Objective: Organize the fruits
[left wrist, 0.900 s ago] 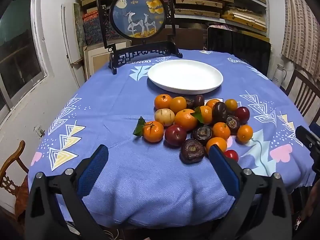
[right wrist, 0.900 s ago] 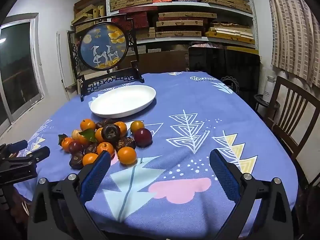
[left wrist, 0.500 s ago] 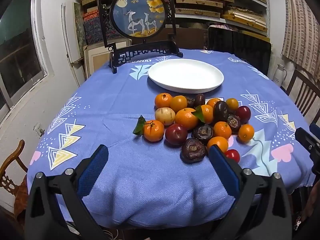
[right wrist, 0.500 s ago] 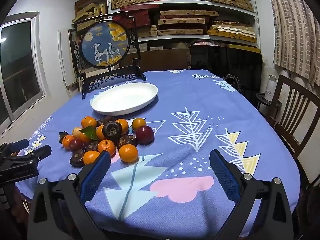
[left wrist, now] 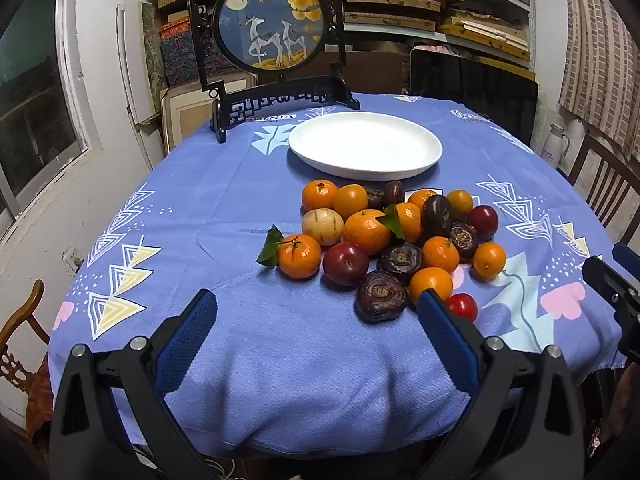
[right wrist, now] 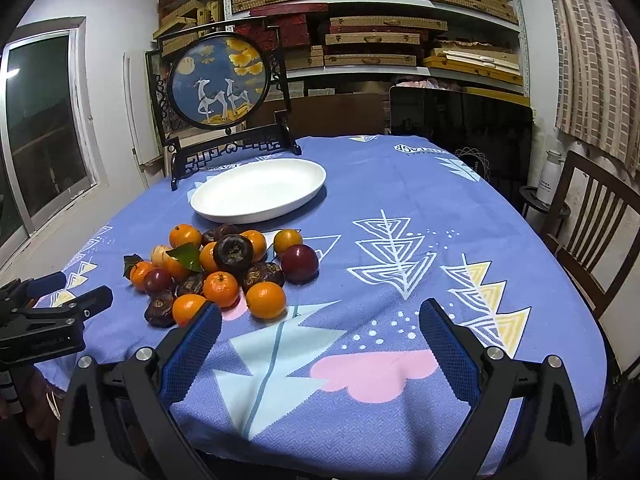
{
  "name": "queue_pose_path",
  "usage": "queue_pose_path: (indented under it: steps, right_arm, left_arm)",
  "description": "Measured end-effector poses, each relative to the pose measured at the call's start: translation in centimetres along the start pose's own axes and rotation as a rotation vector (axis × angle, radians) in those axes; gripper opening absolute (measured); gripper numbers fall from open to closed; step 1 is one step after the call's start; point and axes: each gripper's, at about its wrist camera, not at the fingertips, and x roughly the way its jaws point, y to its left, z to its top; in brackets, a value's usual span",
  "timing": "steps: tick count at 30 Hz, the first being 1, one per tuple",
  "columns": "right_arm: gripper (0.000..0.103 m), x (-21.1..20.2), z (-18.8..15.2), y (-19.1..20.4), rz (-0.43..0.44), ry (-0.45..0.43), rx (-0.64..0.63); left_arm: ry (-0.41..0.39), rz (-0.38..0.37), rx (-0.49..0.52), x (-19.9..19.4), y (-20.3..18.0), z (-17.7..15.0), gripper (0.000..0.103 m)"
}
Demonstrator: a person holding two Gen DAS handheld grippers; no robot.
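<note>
Both grippers hover over the near edge of the surface (left wrist: 224,208), nothing held. Left gripper (left wrist: 316,320): jaws wide open, only blue cloth between them. Right gripper (right wrist: 320,334): jaws spread just as wide, over bare cloth too. The fruits (left wrist: 392,240) sit heaped at centre of the left view, centre-left in the right view, oranges, dark red plums and wrinkled purple ones touching. The white plate (left wrist: 364,146) lies just above the heap, unfilled.
</note>
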Motion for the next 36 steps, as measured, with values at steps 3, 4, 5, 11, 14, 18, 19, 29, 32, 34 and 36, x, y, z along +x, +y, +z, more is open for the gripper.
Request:
queue_pose_path:
  steps: [3, 4, 5, 11, 14, 18, 19, 29, 32, 34, 36]
  right_arm:
    - [0.099, 0.1, 0.0, -0.1, 0.0, 0.004, 0.002]
    - [0.099, 0.1, 0.0, -0.1, 0.001, 0.004, 0.001]
    - [0.099, 0.1, 0.0, -0.1, 0.002, 0.005, 0.0]
    - [0.099, 0.1, -0.1, 0.1, 0.011, 0.0, -0.006]
    - [0.099, 0.0, -0.1, 0.0, 0.018, -0.003, -0.001]
    - [0.099, 0.2, -0.1, 0.2, 0.032, 0.016, -0.004]
    - [0.099, 0.2, 0.0, 0.2, 0.032, 0.014, -0.007]
    - [0.099, 0.0, 0.3, 0.2, 0.03, 0.003, -0.011]
    - [0.099, 0.2, 0.4, 0.2, 0.027, 0.009, -0.013]
    - [0.099, 0.3, 0.4, 0.1, 0.025, 0.013, -0.011]
    - [0.099, 0.3, 0.3, 0.1, 0.025, 0.013, -0.012]
  left_arm:
    - [0.0, -0.002, 0.004, 0.0, -0.1, -0.1, 0.098]
    - [0.001, -0.001, 0.005, 0.0, -0.2, -0.1, 0.098]
    - [0.003, 0.0, 0.005, 0.1, -0.1, -0.1, 0.098]
    - [0.007, -0.006, 0.009, 0.3, -0.3, -0.1, 0.098]
    - [-0.006, -0.007, 0.032, 0.1, -0.8, -0.1, 0.098]
    - [-0.001, -0.006, 0.042, 0.2, -1.1, -0.1, 0.098]
    - [0.003, -0.008, 0.037, 0.3, -1.0, 0.0, 0.098]
    - [0.002, -0.009, 0.029, 0.3, -0.9, 0.4, 0.098]
    - [0.006, -0.01, 0.027, 0.4, -0.9, 0.3, 0.098]
    - [0.006, -0.011, 0.024, 0.4, -0.8, 0.3, 0.098]
    - [0.004, -0.01, 0.02, 0.4, -0.7, 0.3, 0.098]
